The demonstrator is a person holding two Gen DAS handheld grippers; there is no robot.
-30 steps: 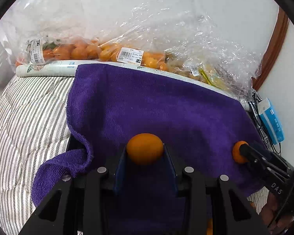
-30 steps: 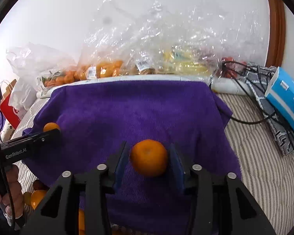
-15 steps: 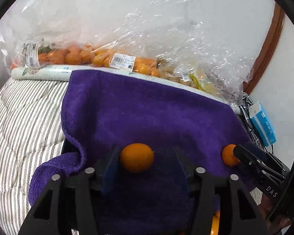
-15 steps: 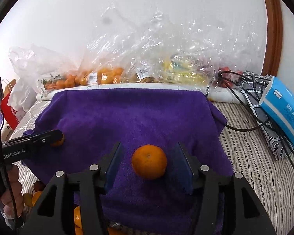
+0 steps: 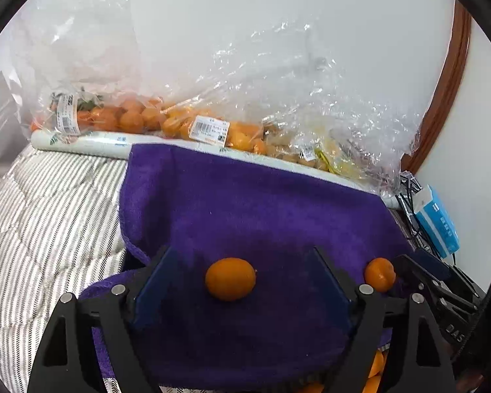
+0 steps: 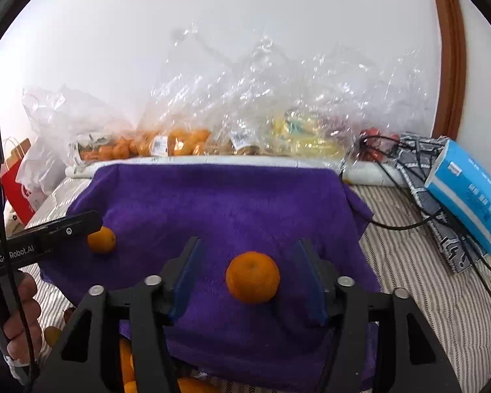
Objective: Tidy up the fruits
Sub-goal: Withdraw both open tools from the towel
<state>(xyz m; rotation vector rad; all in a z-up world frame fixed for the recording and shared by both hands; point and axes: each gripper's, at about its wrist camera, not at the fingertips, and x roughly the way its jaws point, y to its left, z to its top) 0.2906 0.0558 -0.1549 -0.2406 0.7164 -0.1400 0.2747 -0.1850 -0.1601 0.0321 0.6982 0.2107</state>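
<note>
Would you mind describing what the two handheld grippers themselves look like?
Both share one design. The left gripper and right gripper have black angular linkage arms with silver pivot bolts and flat blue finger pads. White lettering marks their sides, "DAS" on the right, "GenRobot.AI" on the left. A black cable runs past the bare left hand.

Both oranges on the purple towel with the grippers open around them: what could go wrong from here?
The left orange and right orange lie loose on the purple towel, which seems to slope toward its near edge, so either could roll off. Pulling the left gripper or right gripper back crookedly could nudge one.
</note>
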